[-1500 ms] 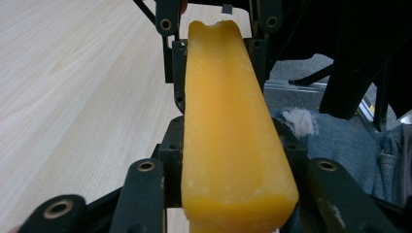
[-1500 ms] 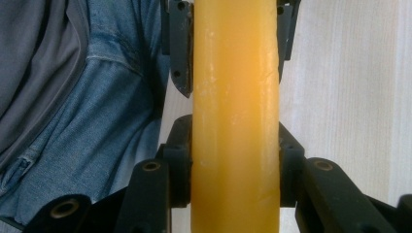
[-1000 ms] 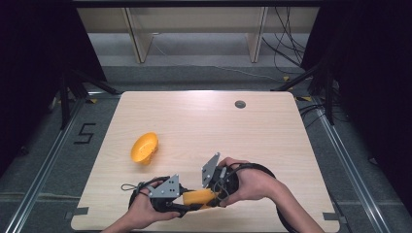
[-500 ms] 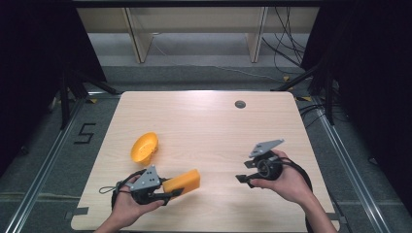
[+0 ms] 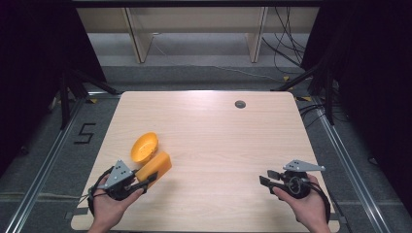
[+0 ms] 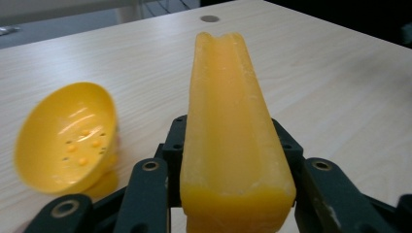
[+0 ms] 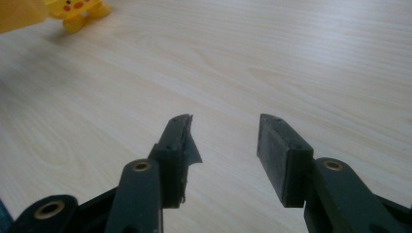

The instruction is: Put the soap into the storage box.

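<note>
A long orange-yellow block point(image 5: 154, 166) sticks out of my left gripper point(image 5: 148, 178), which is shut on its near end at the table's front left. In the left gripper view the block point(image 6: 228, 121) rises between the two black jaws, grooved along its top. Just beyond it a yellow bowl-shaped toy point(image 5: 144, 147) lies on its side on the table, and its hollow point(image 6: 68, 138) has small bumps inside. At the front right, my right gripper point(image 5: 265, 177) is held low over the wood. Its jaws point(image 7: 223, 131) have just been closing and stand open with nothing between them.
The light wooden table point(image 5: 218, 141) has a small dark round hole point(image 5: 240, 104) near its far edge. Bare wood lies between the two hands. Dark floor, rails and cables surround the table. The yellow toy point(image 7: 82, 12) sits far off in the right gripper view.
The right gripper has left the block and swung to the table's front right. The left gripper has carried the block to the left, up beside the yellow toy.
</note>
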`<state>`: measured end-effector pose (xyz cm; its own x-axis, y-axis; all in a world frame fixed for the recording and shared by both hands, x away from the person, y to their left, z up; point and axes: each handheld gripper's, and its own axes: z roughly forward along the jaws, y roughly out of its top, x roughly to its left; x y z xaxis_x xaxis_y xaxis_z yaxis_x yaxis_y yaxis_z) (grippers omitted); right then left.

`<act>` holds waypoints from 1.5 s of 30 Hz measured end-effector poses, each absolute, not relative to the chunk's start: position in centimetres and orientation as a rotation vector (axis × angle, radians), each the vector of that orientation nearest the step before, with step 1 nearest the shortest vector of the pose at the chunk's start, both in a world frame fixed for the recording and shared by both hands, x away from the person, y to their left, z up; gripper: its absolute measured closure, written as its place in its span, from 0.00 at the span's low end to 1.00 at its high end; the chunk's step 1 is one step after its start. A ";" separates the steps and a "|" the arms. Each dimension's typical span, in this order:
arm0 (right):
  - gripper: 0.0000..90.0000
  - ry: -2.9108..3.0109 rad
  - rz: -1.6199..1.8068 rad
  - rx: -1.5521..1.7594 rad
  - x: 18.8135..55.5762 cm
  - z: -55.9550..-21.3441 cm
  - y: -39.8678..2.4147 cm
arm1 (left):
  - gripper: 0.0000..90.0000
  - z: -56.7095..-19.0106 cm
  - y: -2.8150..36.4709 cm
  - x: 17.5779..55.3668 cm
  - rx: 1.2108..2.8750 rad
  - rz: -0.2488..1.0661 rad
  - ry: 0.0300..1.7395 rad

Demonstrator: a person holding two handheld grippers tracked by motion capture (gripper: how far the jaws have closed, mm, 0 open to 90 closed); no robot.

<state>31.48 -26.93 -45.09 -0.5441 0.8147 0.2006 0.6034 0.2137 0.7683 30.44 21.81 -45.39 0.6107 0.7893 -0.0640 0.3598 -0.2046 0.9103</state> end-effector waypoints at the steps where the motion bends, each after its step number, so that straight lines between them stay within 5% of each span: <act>1: 0.63 2.226 1.240 1.368 31.4 -45.0 -27.0 | 0.67 -45.4 22.1 30.5 1.776 0.550 0.973; 23: 0.62 2.099 1.181 1.433 31.6 -44.9 -28.6 | 0.67 -44.5 24.4 34.0 1.554 0.751 1.262; 45: 0.61 2.130 1.229 1.443 31.9 -45.3 -28.3 | 0.67 -46.6 23.1 38.9 1.624 0.805 1.326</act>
<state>31.86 -28.33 -45.25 -0.4564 0.8637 0.2136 0.6169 0.1342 0.7755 38.87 23.12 -46.65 0.2247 0.9736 -0.0396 0.4136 -0.0585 0.9086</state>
